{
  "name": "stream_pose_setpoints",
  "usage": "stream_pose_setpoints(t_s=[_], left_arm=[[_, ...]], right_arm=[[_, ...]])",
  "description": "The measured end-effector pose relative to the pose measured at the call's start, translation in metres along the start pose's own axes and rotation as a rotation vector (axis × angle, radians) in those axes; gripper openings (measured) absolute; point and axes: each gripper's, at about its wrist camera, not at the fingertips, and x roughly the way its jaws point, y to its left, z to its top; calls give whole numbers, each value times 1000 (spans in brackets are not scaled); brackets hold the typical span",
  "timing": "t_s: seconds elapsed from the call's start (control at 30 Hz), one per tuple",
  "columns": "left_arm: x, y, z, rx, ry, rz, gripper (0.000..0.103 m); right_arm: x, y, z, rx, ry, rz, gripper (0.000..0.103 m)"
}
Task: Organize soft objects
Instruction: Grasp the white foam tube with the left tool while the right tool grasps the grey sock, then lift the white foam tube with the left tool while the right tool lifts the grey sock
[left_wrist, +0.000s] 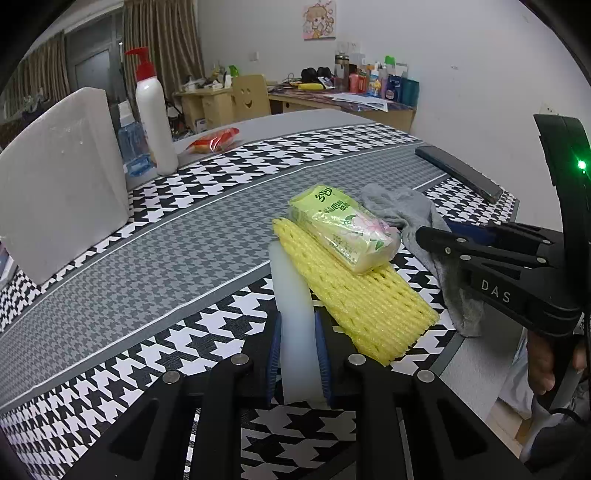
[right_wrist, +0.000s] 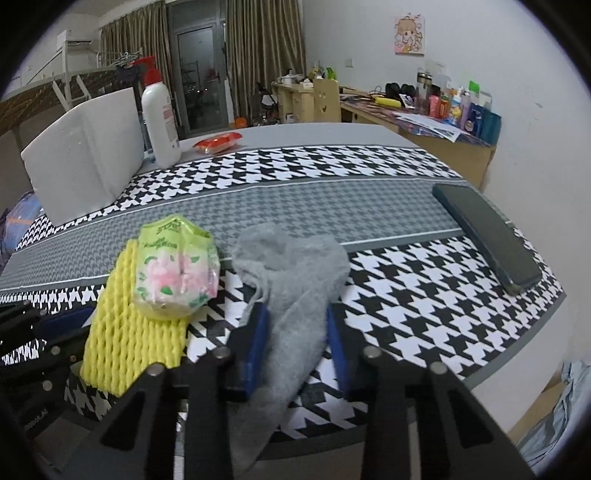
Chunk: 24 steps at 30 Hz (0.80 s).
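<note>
I am holding the left gripper (left_wrist: 298, 354) low over the table (left_wrist: 155, 258), its blue pads (left_wrist: 274, 354) pressing both sides of a white foam strip (left_wrist: 295, 295), so it is gripping that strip. The strip is lying flat, running away from me, touching the left edge of the yellow foam net (left_wrist: 354, 295). A tissue pack (left_wrist: 343, 229) is sitting on the far half of the net. I am keeping the right gripper (right_wrist: 297, 343) astride the grey cloth (right_wrist: 295, 273), which is lying crumpled just right of the net; the cloth is filling the space between the pads (right_wrist: 255, 343), but I cannot tell whether they are clamping it. Farther back, a white foam block (right_wrist: 88, 162), a lotion bottle (right_wrist: 160, 114) and a red packet (right_wrist: 218, 142) are standing well apart from the pile. A dark case (right_wrist: 487, 236) is lying at the right edge.
</note>
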Motion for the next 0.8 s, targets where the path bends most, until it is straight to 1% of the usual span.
stream_pose_setpoints(t_s=[0.03,0.07,0.13,0.23,0.47,0.8], left_arm=[[0,0,0,-2,-1,-2,20],[-1,1,0,-3,-2,-4,19],[-3,1,0,-6,-9,-8,19],[-8,1,-1,-6,-23,-10,19],[-20,4,-2,-19,-47,-11,19],[-38,10,-3,-34,-87,2,19]], right_arm=[[0,1,0,-5,-2,6,26],[-1,1,-1,-6,-3,12,24],[-2,0,-1,-1,0,21,16],[-8,-1,-1,7,-14,37,16],[-25,-7,2,35,-46,27,14],[-42,-5,5,42,-81,20,14]])
